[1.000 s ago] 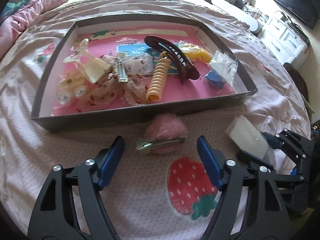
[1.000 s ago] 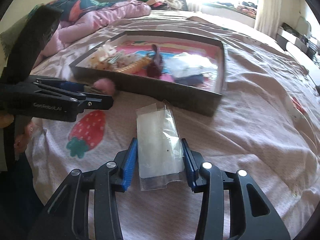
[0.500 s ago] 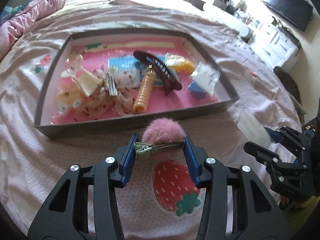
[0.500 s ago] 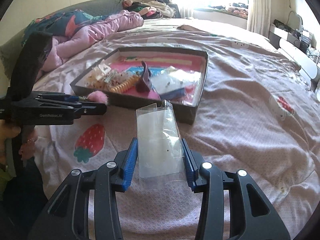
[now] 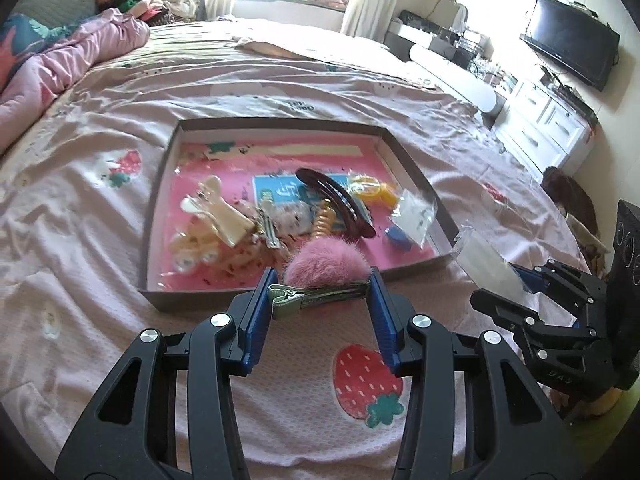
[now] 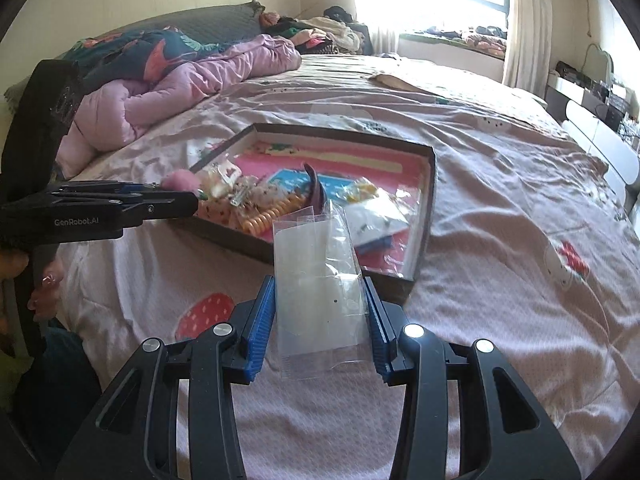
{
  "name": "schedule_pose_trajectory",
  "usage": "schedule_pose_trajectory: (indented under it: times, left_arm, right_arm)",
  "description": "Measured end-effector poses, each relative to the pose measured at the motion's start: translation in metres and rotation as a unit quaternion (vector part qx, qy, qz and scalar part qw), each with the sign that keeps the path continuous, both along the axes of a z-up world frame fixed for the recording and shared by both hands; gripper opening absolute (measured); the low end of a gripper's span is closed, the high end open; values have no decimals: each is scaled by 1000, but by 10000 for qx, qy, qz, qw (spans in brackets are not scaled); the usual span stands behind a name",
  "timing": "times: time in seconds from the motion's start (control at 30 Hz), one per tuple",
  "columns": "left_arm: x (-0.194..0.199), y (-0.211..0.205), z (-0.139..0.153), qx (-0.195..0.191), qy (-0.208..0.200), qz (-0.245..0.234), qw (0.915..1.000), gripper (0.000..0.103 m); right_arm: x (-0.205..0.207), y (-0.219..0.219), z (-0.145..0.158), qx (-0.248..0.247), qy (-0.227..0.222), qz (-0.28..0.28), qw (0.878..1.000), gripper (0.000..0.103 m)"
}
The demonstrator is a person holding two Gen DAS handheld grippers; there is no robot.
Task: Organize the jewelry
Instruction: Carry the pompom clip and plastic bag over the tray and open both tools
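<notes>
My left gripper [image 5: 322,294] is shut on a pink pom-pom hair clip [image 5: 326,266], gripped by the ends of its metal clip and held in the air before the tray's near wall. My right gripper [image 6: 320,312] is shut on a clear plastic bag [image 6: 318,280], held upright above the bedspread. The bag also shows at the right of the left wrist view [image 5: 486,262]. The shallow grey tray [image 5: 160,208] with a pink floor lies on the bed and holds several hair clips, a spiral hair tie [image 5: 324,222] and small bags.
The tray lies on a pink bedspread with a strawberry print [image 5: 370,376]. A pink quilt [image 6: 160,92] is heaped at the far left. White drawers and a TV [image 5: 568,52] stand beyond the bed's right edge.
My left gripper closed on the pom-pom clip and lifted it off the bedspread. My right gripper rose with the bag. Both cameras now sit higher and farther from the tray.
</notes>
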State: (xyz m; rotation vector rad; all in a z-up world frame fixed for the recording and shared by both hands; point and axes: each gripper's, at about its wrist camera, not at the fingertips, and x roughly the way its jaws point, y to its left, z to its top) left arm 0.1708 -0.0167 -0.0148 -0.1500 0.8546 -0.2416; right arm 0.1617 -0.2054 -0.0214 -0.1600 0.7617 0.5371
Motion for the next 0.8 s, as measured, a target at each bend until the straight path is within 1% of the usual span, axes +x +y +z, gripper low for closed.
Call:
schedule_pose_trajectory:
  times: [0.2, 0.47, 0.67, 0.8]
  left_arm:
    - [12, 16, 0, -12, -5, 206, 9998, 37]
    - [34, 31, -1, -11, 27, 379, 9993, 37]
    - [48, 30, 0, -20, 29, 323, 9995, 37]
    - [58, 26, -3, 14, 62, 289, 9996, 37]
  right_arm:
    - [12, 16, 10, -41, -127, 76, 9999, 40]
    - [44, 29, 22, -72, -272, 36, 9996, 40]
    - [69, 33, 22, -138, -284, -30, 9995, 40]
    - [84, 35, 16, -172, -217, -110, 9996, 40]
